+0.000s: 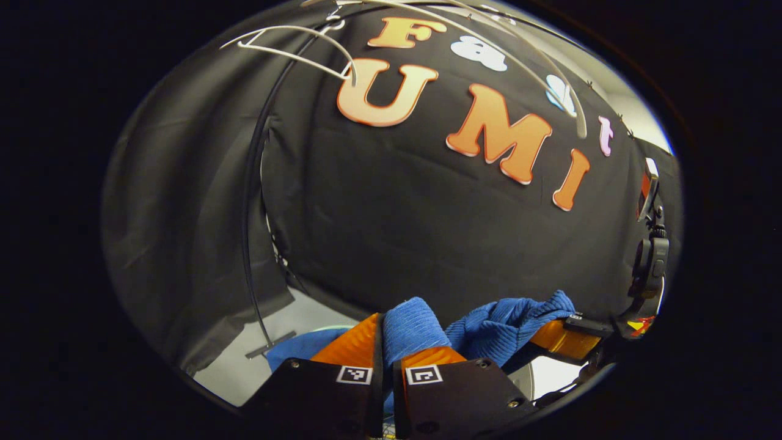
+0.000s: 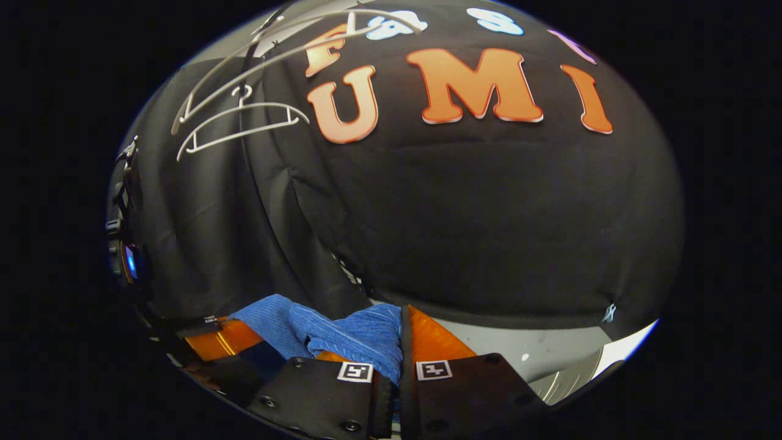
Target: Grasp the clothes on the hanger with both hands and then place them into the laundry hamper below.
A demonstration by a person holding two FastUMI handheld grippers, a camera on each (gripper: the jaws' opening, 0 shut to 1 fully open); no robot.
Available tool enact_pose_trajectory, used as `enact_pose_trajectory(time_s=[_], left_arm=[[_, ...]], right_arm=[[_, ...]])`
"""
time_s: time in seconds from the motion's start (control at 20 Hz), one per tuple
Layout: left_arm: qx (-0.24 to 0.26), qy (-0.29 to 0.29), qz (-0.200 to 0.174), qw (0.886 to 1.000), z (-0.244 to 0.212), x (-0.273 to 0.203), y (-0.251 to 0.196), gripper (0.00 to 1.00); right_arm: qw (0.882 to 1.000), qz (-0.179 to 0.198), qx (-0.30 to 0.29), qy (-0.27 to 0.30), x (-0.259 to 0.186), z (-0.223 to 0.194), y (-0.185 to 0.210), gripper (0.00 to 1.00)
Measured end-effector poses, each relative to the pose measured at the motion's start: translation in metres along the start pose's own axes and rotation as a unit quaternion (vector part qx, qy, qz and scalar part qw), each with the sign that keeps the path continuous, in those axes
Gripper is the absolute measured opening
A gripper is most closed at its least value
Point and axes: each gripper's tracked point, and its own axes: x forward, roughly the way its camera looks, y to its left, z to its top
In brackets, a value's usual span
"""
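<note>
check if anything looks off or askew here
Nothing stands out. The blue cloth is off the bare hanger, pinched by the left gripper and right gripper.

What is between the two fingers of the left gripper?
A fold of the blue cloth sits pinched in the left gripper, seen in the left gripper view.

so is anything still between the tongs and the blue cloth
No. The left tongs are shut on the blue cloth, a fold pinched between the fingers, and the right tongs likewise clamp it. The white hanger hangs bare above, apart from the cloth. The hamper is out of sight, so that path can't be judged.
</note>
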Motion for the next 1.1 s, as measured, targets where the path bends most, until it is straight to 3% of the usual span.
enact_pose_trajectory(time_s=[0.25, 0.3, 0.6, 0.75, 0.9, 1.05, 1.1], left_arm=[[-0.042, 0.079, 0.022, 0.996, -0.056, 0.023, 0.023, 0.08], [-0.053, 0.094, 0.028, 0.994, -0.063, 0.025, 0.028, 0.00], [-0.044, 0.151, 0.045, 0.987, -0.088, 0.021, 0.037, 0.31], [-0.048, 0.173, 0.051, 0.982, -0.094, 0.014, 0.037, 0.63], [-0.046, 0.177, 0.060, 0.981, -0.093, 0.013, 0.040, 0.94], [-0.037, 0.183, 0.063, 0.980, -0.095, 0.009, 0.044, 0.94], [-0.029, 0.180, 0.059, 0.981, -0.093, 0.008, 0.045, 0.94]], right_arm=[[0.993, -0.012, 0.011, 0.114, 0.024, -0.073, -0.002, 0.12], [0.990, -0.014, 0.009, 0.140, 0.029, -0.087, -0.004, 0.13], [0.978, -0.024, 0.007, 0.205, 0.039, -0.124, -0.005, 0.16], [0.974, -0.016, 0.018, 0.224, 0.038, -0.135, -0.001, 0.23], [0.972, -0.025, 0.027, 0.231, 0.039, -0.141, -0.006, 0.59], [0.968, -0.052, 0.043, 0.240, 0.033, -0.155, -0.013, 1.00], [0.968, -0.056, 0.050, 0.240, 0.033, -0.160, -0.011, 0.88]])
